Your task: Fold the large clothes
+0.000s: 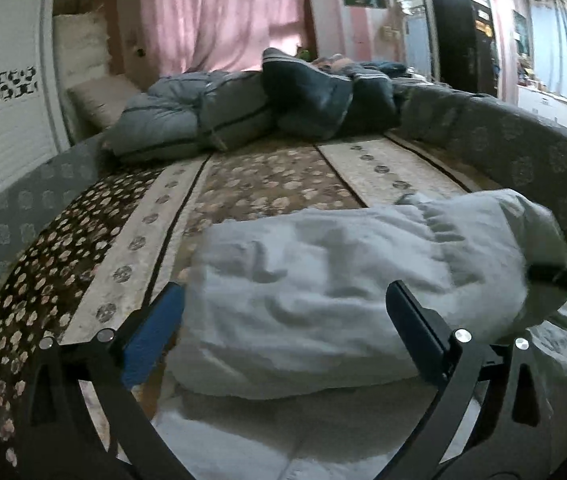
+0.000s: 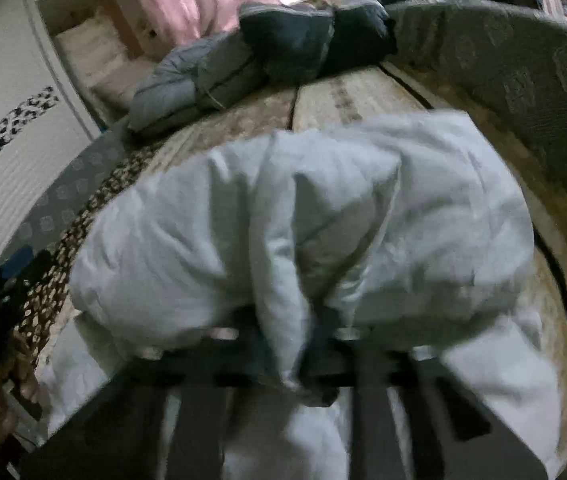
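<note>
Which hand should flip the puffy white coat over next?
Probably the right gripper: its fingers are pinched shut on the white coat. The left gripper is open and grips nothing.

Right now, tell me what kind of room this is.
Most likely a bedroom. The white garment lies on a bed with a patterned cover, bundled quilts are heaped at its far end, and pink curtains hang behind.
</note>
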Available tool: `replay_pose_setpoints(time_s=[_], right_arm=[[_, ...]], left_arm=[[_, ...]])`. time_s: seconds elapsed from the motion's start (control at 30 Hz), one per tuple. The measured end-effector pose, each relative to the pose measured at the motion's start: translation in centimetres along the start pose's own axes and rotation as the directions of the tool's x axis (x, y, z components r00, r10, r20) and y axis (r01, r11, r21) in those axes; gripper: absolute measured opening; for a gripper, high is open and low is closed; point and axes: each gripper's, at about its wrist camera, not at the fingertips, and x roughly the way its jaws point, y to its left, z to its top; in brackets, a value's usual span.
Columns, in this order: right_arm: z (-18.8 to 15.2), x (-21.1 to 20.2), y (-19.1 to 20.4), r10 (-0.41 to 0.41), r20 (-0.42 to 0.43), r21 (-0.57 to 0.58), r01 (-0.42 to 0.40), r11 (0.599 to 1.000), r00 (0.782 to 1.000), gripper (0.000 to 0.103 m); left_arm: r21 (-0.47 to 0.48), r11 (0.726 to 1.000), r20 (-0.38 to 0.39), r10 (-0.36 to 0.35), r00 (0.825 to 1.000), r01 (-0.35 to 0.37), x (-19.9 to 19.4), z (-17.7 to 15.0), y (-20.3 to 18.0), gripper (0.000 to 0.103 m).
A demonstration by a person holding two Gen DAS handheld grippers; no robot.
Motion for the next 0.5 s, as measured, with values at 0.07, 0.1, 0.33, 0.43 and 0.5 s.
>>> replay_pose_setpoints(time_s=[0.07, 0.1, 0.33, 0.43, 0.5], right_arm=[[2.1, -2.6, -0.2, -0.068, 0.1, -0.035, 0.072, 0.997, 0.993, 0.006], [3.0, -3.8, -0.6, -0.103, 0.142, -0.035, 0.108, 0.993, 0.985, 0.006], [5.3, -2.3, -6.3, -0.286, 0.015, -0.031, 0.286, 0.958, 0.958, 0.021], [4.2, -0.5, -6.9, -0.367, -0.048, -0.08, 0.363, 0.928, 0.929, 0.049], [5.2, -2.4, -5.9, -0.389, 0.054, -0.08, 0.393, 0.916, 0.92, 0.06]], left_arm=[[-0.005, 1.0, 0.017, 0.013, 1.0, -0.013, -0.1, 0.5, 0.4, 0.1], [-0.008, 1.0, 0.03, 0.022, 0.999, -0.022, -0.3, 0.9, 0.9, 0.1], [-0.121, 0.993, 0.023, 0.02, 1.0, -0.017, 1.3, 3.0, 2.0, 0.1], [-0.093, 0.994, -0.068, 0.043, 0.997, -0.049, 5.1, 3.0, 0.9, 0.1], [-0.144, 0.989, -0.086, 0.025, 0.996, -0.037, 6.3, 3.5, 1.1, 0.1]])
